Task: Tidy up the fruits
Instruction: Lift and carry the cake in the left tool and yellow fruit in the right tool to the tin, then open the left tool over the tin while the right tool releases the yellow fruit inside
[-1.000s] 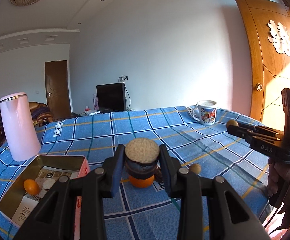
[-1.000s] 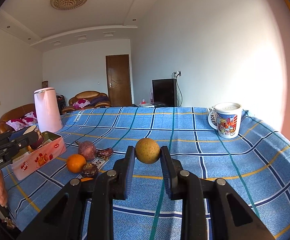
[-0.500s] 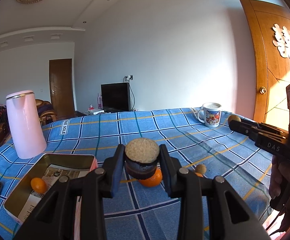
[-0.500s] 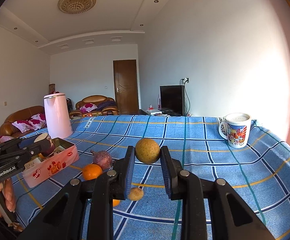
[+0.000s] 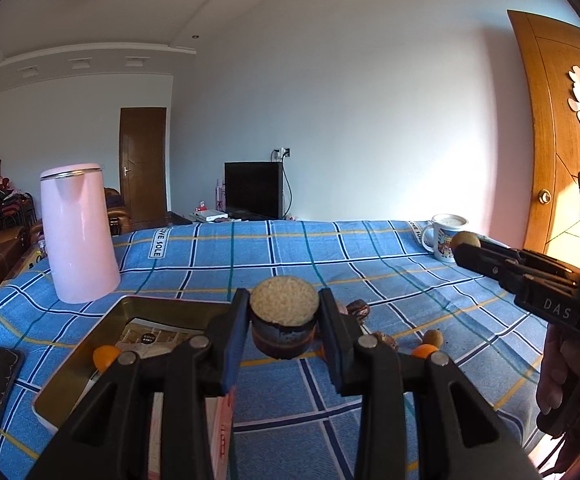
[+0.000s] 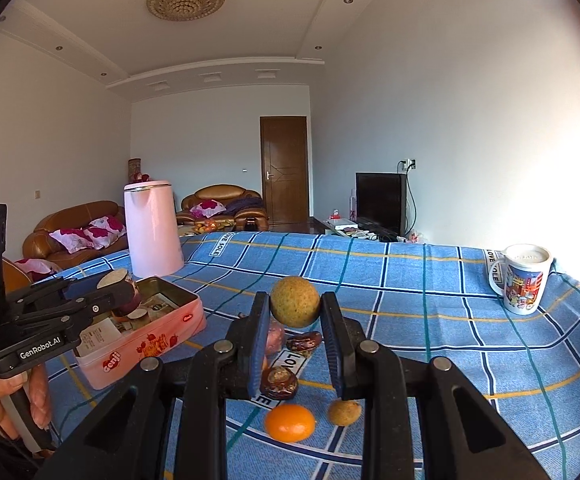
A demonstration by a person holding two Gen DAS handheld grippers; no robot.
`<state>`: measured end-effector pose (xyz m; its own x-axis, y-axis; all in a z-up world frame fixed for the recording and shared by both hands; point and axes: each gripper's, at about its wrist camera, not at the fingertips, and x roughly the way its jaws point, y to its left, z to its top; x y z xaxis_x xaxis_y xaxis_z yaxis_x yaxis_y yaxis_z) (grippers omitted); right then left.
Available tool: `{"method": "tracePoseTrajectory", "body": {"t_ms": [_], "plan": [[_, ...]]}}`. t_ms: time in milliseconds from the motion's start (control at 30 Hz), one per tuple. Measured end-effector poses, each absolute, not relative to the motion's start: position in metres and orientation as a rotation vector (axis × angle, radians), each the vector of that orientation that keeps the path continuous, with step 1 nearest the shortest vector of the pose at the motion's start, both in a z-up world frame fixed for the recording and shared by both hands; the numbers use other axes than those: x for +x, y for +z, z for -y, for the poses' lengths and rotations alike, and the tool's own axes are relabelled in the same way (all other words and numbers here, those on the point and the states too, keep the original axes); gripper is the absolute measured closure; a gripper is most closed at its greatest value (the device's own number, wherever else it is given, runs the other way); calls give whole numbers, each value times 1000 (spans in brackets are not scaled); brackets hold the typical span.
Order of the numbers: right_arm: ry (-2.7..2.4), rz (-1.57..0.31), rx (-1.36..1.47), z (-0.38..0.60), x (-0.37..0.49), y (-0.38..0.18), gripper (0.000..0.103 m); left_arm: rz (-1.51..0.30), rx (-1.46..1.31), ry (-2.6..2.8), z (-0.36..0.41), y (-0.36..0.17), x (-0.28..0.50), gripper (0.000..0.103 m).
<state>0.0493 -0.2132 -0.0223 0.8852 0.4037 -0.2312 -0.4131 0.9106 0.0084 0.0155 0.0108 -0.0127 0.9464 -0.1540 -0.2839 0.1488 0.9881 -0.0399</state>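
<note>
Tin: your pink rectangular metal tin (image 6: 146, 344) sits open on the blue checked tablecloth (image 6: 410, 280), left of both claws.
Left gripper (image 5: 284, 320): clamped on a dark halved fruit with a pale cut face (image 5: 284, 304), at the tin's right rim; nearer arm.
Right gripper (image 6: 295, 322): clamped on a round tan-green fruit (image 6: 295, 301), well right of the tin.
Judgement: lower your left first, short leftward shift.
</note>
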Motion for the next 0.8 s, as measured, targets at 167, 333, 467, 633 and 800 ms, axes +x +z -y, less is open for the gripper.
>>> {"method": "tracePoseTrajectory", "body": {"t_ms": [167,333,467,633,800], "plan": [[489,-245,-65,184,54,-19,76,-312,-49,-117,-31,-17,19,67],[545,-265,-83,156,61,-19,76,-328,-71,-89,-48,-21,21,67],[585,-281,-109,132,66,-21,76,-336,-95,-61,-64,-24,23,67],[631,-295,-154,99,68,-22,76,-347,-123,-29,-85,-29,24,67],[670,-319,-178,73,73,-26,76,-358,-148,1,-104,-33,26,67]]}}
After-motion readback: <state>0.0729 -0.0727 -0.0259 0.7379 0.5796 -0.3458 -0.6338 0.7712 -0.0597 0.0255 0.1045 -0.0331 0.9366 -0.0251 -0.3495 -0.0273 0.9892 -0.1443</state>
